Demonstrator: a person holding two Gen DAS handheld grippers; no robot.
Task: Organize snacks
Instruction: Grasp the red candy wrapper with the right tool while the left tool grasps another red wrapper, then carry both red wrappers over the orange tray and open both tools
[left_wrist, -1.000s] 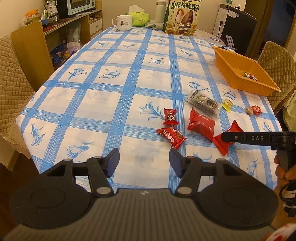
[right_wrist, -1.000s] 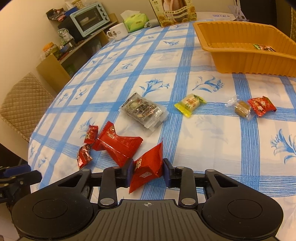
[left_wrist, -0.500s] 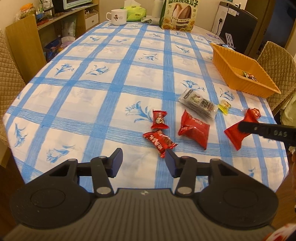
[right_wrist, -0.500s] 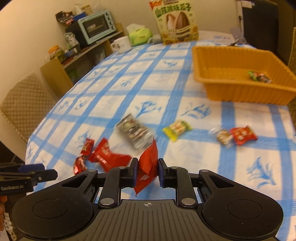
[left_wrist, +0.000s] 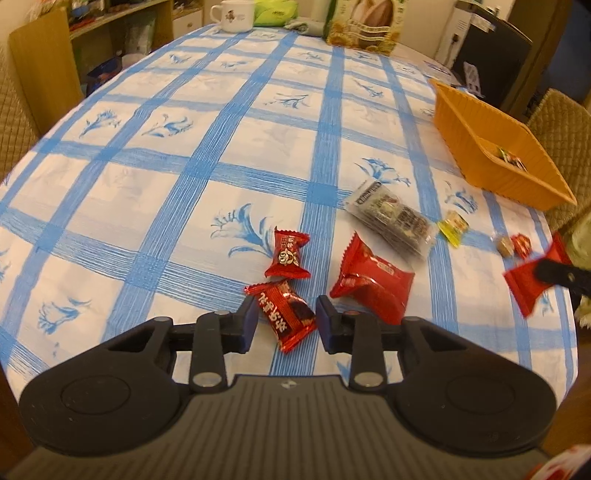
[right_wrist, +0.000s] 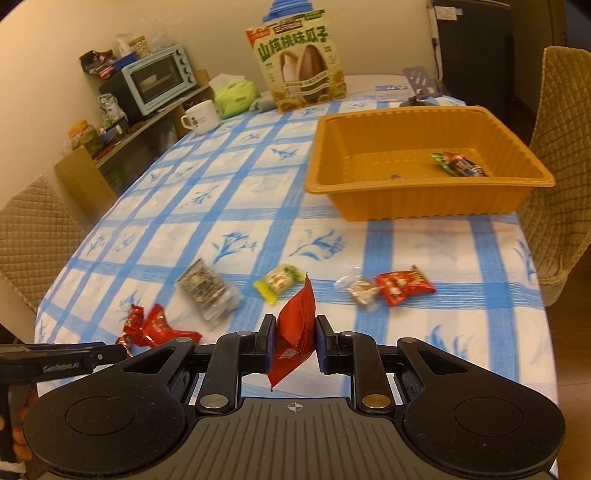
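A light, crinkly red snack packet is pinched upright in the right gripper, low in the frame, short of the orange basket. The jaws of the left gripper have just been closing around a dark red candy on the tabletop, not yet pressing it. Its slippery foil is judged best taken across the filled middle.

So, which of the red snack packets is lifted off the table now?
The red packet clamped upright in the right gripper. The other red ones lie flat on the tablecloth, including the dark red candy between the left gripper's fingers.

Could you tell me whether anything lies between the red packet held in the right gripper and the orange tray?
Nothing tall does: the right gripper holds the red packet above the table, where only flat snacks like the yellow candy lie before the orange tray.
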